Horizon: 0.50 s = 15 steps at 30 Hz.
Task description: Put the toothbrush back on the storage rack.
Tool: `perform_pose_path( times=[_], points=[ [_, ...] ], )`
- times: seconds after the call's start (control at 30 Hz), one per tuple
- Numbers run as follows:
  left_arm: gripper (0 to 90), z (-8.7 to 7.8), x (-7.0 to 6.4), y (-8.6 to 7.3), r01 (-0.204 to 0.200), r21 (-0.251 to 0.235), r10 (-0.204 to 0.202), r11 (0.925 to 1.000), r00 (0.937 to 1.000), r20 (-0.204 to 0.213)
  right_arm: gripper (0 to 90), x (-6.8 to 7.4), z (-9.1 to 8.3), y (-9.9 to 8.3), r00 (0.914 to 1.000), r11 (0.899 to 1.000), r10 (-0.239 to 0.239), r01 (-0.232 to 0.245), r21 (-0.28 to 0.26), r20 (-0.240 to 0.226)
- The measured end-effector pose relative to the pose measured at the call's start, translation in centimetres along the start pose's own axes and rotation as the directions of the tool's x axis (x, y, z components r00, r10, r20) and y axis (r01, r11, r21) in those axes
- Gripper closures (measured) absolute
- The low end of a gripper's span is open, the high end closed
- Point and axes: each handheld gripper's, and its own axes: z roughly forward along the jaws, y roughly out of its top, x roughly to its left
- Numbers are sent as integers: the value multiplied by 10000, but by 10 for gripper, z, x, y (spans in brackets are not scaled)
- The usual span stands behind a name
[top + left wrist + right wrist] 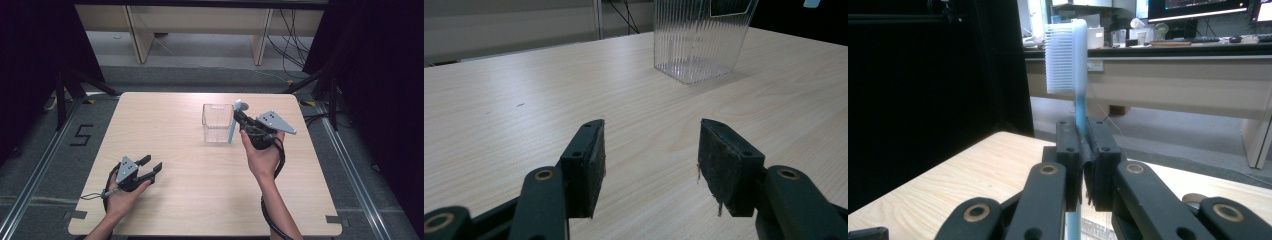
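Pickup done: right gripper (pixel 239 119) is clamped on the toothbrush (pixel 1074 70), held upright just beside the empty clear cup (pixel 218 122) and not yet in it; left gripper (pixel 150 169) rests spread and idle on the table (pixel 190 200).

A black number 5 (pixel 81 135) is marked on the grey floor (pixel 50 165), just off the left edge of the table (pixel 200 200) in the high view. It is the one sign that can be read. In the right gripper view, screens (pixel 1198 7) glow on a desk far behind, but what is on them is too small and blurry to read. No words or numbers can be read in the left gripper view.
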Motion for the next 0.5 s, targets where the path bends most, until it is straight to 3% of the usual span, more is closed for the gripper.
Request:
perform_pose_path(
  times=[0.2, 0.33, 0.4, 0.5],
  points=[
    [438, 0, 0, 0, 1, -4, -1, 10000, 10000, -2, 863, -1, 4, 7, 9997, 9997, -248, 249, -89, 70],
    [438, 0, 0, 0, -7, 0, 7, 10000, 10000, 0, 863, -1, 7, 10, 10000, 10000, -27, 28, -81, 60],
    [439, 0, 0, 0, -6, -11, 6, 10000, 10000, -7, 863, -2, 8, 13, 9997, 9996, -233, 234, -131, 116],
    [439, 0, 0, 0, -12, -10, 12, 10000, 10000, -11, 863, -3, 9, 14, 9999, 9998, -110, 111, -140, 75]
  ],
)
